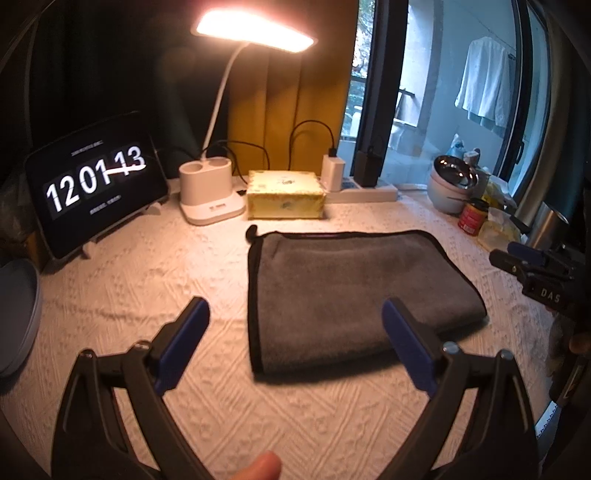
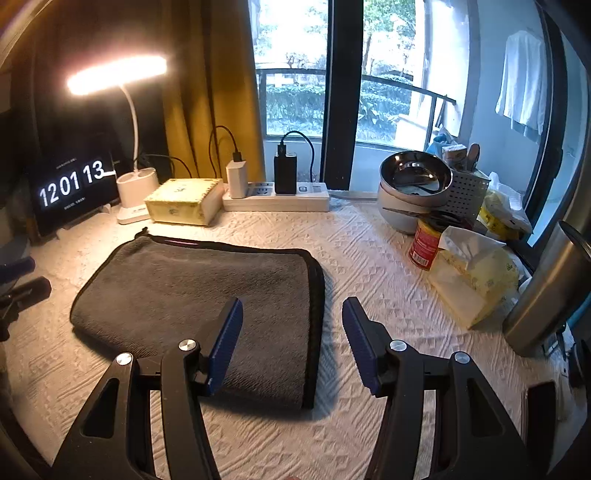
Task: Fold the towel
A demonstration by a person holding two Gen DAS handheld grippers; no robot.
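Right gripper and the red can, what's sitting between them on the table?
Nothing: in the right wrist view only bare tablecloth lies between right gripper and red can.

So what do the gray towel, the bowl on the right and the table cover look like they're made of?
The gray towel looks like plush microfiber or terry, matte and fuzzy, with a black stitched edge. The bowl looks like polished stainless steel, since it shows mirror-like reflections. The table cover seems to be white quilted or embossed fabric with a raised geometric pattern.

Warm desk lamp (image 1: 255, 31) glare, window (image 2: 384, 92) daylight, fisheye-bent dark edges.
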